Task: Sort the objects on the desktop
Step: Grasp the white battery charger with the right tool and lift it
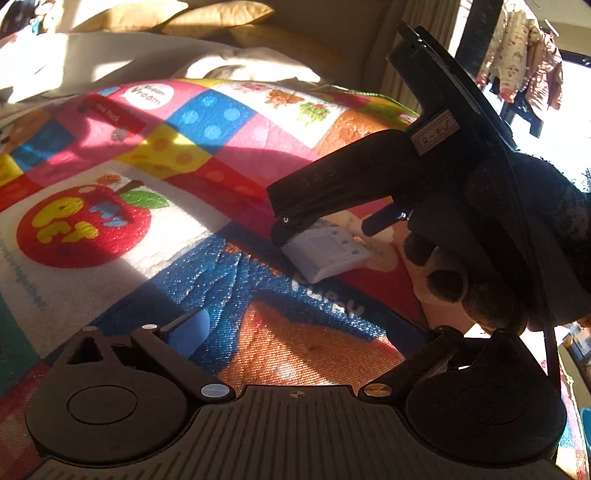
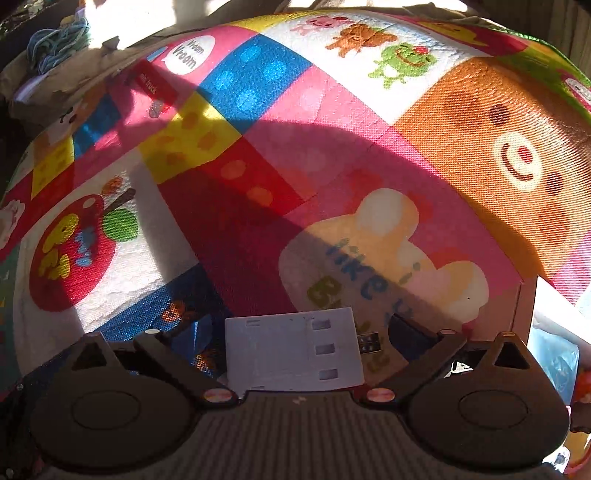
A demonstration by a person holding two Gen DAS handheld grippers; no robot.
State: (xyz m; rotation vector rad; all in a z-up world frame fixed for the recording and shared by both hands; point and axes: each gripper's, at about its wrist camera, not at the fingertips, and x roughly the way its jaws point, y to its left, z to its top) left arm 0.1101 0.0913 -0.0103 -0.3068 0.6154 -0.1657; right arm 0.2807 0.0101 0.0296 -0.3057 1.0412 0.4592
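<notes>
The play mat (image 2: 332, 155) looks like woven printed cloth, coarse and glinting in sunlight; the white adapter (image 2: 291, 350) is smooth matt plastic; the right tool (image 1: 325, 221) is matt black plastic

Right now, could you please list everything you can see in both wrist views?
White USB adapter: one, white with small square windows and a metal plug at one end, lying flat on the mat between the open right gripper's fingers.
Play mat: one, multicoloured patchwork with apple, bear and frog pictures, covering the surface.
Cushions: several, beige, behind the mat.
Hanging clothes: several, patterned, far right in the left wrist view.
Yarn bundle: one, blue-green, beyond the mat's far left corner.
Gloved hand: one, dark, holding the right gripper.
Right gripper: black, open over the adapter.
Left gripper: black, open, nothing between its fingers.
</notes>
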